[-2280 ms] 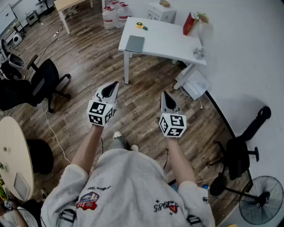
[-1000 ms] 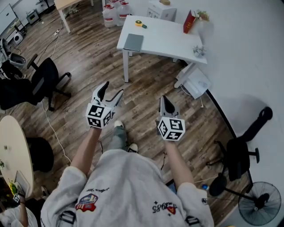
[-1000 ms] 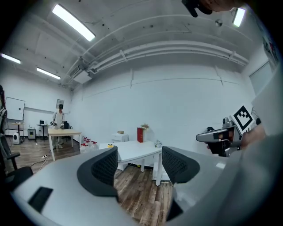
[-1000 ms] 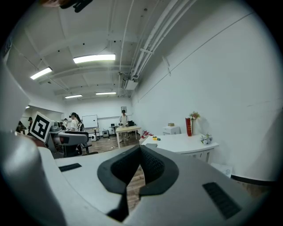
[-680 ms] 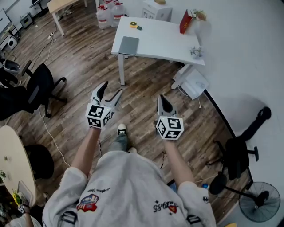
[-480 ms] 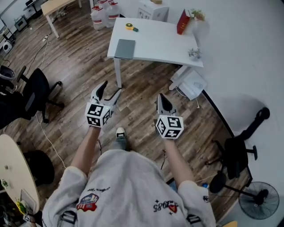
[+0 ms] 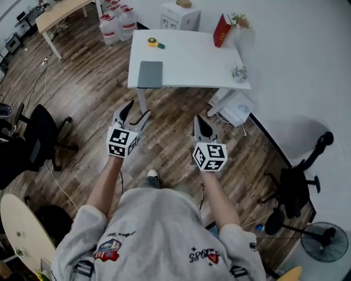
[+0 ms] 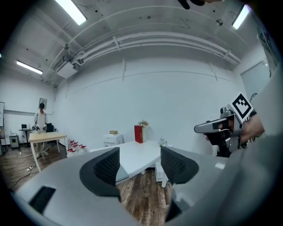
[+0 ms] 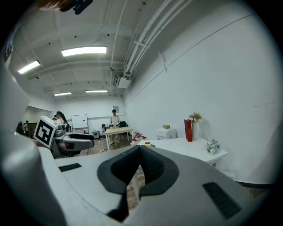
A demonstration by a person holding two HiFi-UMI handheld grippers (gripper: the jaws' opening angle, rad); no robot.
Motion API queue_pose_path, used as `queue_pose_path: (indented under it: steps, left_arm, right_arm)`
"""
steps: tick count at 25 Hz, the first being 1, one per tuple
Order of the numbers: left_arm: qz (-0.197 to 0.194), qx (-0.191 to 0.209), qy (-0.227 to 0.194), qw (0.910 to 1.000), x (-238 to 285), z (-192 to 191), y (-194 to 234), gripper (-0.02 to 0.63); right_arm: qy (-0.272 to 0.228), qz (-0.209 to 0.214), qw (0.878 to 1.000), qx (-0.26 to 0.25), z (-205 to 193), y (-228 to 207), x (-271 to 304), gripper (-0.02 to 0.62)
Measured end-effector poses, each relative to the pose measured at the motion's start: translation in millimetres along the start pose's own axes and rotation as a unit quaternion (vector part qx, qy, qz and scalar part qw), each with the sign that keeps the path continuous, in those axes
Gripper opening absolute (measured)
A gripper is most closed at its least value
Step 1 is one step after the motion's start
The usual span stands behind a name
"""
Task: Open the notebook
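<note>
- While we stand on the wood-plank floor (image 7: 82, 93) short of the white table (image 7: 192, 57), we hold both grippers out in front of us. They are side by side and well apart from everything on the table.
- Our left gripper (image 7: 139, 110) has its two fingers spread wide. They have just been closing a little, and nothing sits between them.
- Seen along its own jaws, the left gripper (image 8: 140, 164) frames only floor and the table's near edge in the gap.
- Our right gripper (image 7: 198, 122) has its fingers pressed together to a point.
- In its own view the right gripper (image 9: 139, 155) shows the pads meeting at the tips with nothing pinched.
- The notebook (image 7: 149, 74), grey and closed, lies flat at the table's near left corner. Its long side runs along the left edge, and neither gripper touches it.
- Farther back on that same side of the table we see a yellow tape roll (image 7: 152, 41), with a small green thing (image 7: 161, 46) just beside it.
- A red book (image 7: 221, 30) stands at the far right corner, and a little plant (image 7: 239, 72) sits near the right edge.
- Beyond the table stand water jugs (image 7: 112, 19) and a white cabinet (image 7: 180, 15).
- A black office chair (image 7: 41, 137) is off to our left, and a floor fan (image 7: 323, 241) stands at the lower right.
</note>
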State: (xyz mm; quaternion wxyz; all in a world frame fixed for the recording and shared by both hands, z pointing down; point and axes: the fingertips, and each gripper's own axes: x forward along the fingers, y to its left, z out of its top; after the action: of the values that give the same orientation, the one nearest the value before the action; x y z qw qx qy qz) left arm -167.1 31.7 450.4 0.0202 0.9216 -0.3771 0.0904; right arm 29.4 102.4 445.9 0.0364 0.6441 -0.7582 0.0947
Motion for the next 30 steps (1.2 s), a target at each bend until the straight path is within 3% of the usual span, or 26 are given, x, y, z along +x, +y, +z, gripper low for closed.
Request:
queue_pose_path:
  steps: [17,30]
  left_arm:
    - [-0.013,0.014,0.029,0.9994,108,-9,60,0.278]
    - [0.045,0.023,0.055,0.9972,234,2,102,0.272]
  right_arm:
    - [0.017,-0.005,1.000,0.013,0,-50,115,0.000]
    - [0.008,0.063,0.998,0.016,46,-140,254,0.000]
